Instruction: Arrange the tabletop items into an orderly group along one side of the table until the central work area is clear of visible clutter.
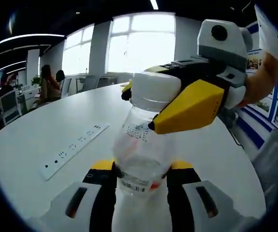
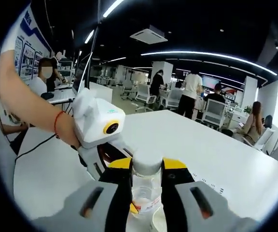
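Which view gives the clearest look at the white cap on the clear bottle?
The left gripper view: the white cap stands out against the window, with the right gripper closed on it and the clear bottle below. In the right gripper view, the cap is mostly hidden between that gripper's own jaws.

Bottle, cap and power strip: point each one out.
Bottle (image 1: 141, 159), left gripper view, clear body.
Cap (image 1: 154, 87), left gripper view, white side.
Power strip (image 1: 74, 150), left gripper view, middle of its top face.
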A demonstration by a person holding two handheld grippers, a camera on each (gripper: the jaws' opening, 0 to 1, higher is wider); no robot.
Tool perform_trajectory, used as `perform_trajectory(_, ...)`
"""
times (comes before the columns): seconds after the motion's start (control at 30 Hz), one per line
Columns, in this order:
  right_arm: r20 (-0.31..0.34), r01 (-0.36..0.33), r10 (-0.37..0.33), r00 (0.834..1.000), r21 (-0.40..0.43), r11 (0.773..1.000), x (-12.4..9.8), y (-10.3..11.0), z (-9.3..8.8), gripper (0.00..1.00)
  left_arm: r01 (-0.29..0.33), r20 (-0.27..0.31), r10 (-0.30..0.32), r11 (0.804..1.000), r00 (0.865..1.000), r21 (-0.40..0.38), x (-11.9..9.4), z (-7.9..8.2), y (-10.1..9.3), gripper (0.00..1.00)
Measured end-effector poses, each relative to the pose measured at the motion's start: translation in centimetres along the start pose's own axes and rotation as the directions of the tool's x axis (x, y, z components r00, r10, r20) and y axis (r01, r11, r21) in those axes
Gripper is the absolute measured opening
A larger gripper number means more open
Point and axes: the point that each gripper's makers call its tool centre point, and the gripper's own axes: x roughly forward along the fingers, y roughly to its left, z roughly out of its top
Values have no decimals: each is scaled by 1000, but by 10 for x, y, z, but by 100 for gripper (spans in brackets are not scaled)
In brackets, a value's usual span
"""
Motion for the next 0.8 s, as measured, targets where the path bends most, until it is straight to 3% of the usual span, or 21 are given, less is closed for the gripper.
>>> perform_trajectory(0.5,-40,3,-3,999,13,1000,-1,1,-19,20,12,-31,-11,1000,999,16,4,-10,-5,40)
perform_trajectory(0.8,-46,8,-7,999,32,999,-2,-1,-19,21,16,-25,-16,1000,1000,7,3,-8,-6,40)
